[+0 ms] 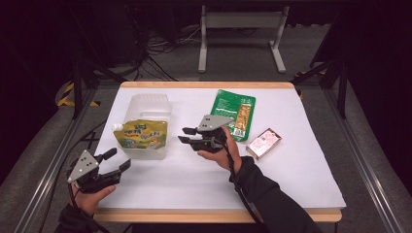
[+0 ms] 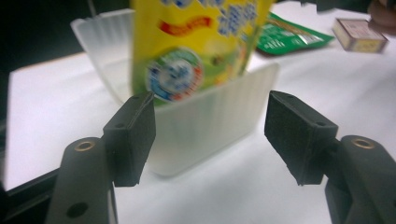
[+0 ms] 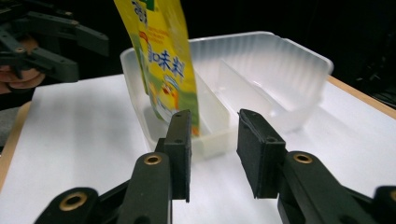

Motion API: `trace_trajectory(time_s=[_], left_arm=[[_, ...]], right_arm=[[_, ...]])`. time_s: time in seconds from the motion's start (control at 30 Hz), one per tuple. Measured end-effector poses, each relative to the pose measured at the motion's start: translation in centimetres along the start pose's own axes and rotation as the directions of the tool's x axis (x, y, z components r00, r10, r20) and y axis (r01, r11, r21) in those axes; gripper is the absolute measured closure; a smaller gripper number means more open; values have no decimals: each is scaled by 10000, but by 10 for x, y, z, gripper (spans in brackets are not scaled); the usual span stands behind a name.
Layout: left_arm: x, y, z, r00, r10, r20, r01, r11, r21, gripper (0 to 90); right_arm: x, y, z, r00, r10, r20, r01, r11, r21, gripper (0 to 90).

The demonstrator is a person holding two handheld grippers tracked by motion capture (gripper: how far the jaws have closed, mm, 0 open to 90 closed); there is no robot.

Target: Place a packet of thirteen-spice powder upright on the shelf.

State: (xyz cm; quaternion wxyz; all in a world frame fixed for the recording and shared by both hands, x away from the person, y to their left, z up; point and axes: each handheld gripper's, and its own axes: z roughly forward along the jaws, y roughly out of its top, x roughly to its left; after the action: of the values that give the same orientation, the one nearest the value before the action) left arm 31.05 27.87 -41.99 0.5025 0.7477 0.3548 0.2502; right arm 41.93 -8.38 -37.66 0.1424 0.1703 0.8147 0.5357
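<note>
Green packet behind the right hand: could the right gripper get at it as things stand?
Probably yes. The green packet lies flat on the table beside the right gripper, nothing on it, and the jaws stand open and empty. They point toward the tray, so the hand would have to turn.

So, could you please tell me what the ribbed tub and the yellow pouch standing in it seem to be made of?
The translucent ribbed tub looks like thin frosted plastic: light passes through its fluted walls. The yellow printed spouted pouch appears to be glossy flexible plastic film, judging by its sheen and white cap.
</note>
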Motion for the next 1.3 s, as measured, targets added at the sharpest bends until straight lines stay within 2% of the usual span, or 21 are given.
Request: trace_trajectory(time_s=[0.07,0.17,0.3,0.37,0.47,0.5,0.53,0.57,0.6,0.7,0.77,0.8,0.83,0.87,0.93,1.03,1.1,1.17,1.23,1.3], left_arm=[[-6,-2,-1,9997,208,135,-211,9995,227,327],[-14,-4,-2,9981,347,516,-362,9989,295,325],[-27,-1,6,9908,539,1242,-594,9974,409,365],[-36,0,13,9844,614,1646,-716,9958,570,375],[-49,1,25,9724,928,2142,-1146,9892,917,377],[-49,1,25,9724,928,2142,-1146,9892,917,381],[-58,3,33,9623,1081,2495,-1367,9855,1003,392],[-61,5,36,9576,1170,2634,-1487,9834,1037,394],[-61,5,36,9576,1170,2634,-1487,9834,1037,397],[-70,8,47,9449,1181,3052,-1576,9816,1082,405],[-74,9,52,9408,1140,3192,-1553,9821,1069,407],[-78,12,57,9310,1178,3456,-1611,9819,994,413],[-78,12,57,9310,1178,3456,-1611,9819,994,412],[-80,13,60,9260,1154,3595,-1608,9820,988,412],[-83,15,66,9198,1037,3785,-1518,9834,996,412],[-88,16,75,9114,1122,3960,-1680,9797,1091,410],[-91,16,79,9089,1230,3984,-1838,9758,1181,406],[-92,16,80,9041,1258,4083,-1913,9737,1238,400],[-92,16,81,9034,1263,4098,-1941,9726,1281,396],[-92,17,82,9029,1286,4101,-1952,9728,1249,394]], right_arm=[[-2,-4,-14,9999,8,137,-9,10000,72,660],[-7,-9,-42,9990,-127,433,122,9998,128,658],[-14,-17,-75,9957,-167,908,149,9997,200,658],[-19,-22,-92,9929,-101,1182,61,9994,343,657],[-27,-29,-116,9848,-54,1737,-32,9988,492,649],[-31,-32,-123,9825,71,1861,-174,9984,536,650],[-35,-35,-131,9792,194,2018,-322,9977,601,652],[-38,-38,-137,9755,254,2185,-403,9971,639,648],[-38,-38,-137,9755,254,2185,-403,9971,639,648],[-47,-47,-151,9650,800,2498,-1001,9926,688,602],[-53,-52,-153,9599,1105,2578,-1375,9865,892,595],[-57,-57,-152,9564,1181,2669,-1521,9822,1104,561],[-57,-57,-152,9564,1181,2669,-1521,9822,1104,561],[-60,-60,-151,9543,1287,2696,-1664,9785,1220,558],[-66,-67,-151,9465,1466,2875,-1931,9711,1404,554],[-72,-74,-154,9374,1597,3093,-2169,9630,1600,527],[-73,-77,-160,9275,1529,3412,-2228,9589,1760,506],[-76,-81,-168,9199,1722,3524,-2427,9557,1664,481],[-81,-86,-176,9069,1943,3739,-2670,9514,1533,459],[-85,-91,-183,8987,2231,3776,-2936,9456,1399,414]])
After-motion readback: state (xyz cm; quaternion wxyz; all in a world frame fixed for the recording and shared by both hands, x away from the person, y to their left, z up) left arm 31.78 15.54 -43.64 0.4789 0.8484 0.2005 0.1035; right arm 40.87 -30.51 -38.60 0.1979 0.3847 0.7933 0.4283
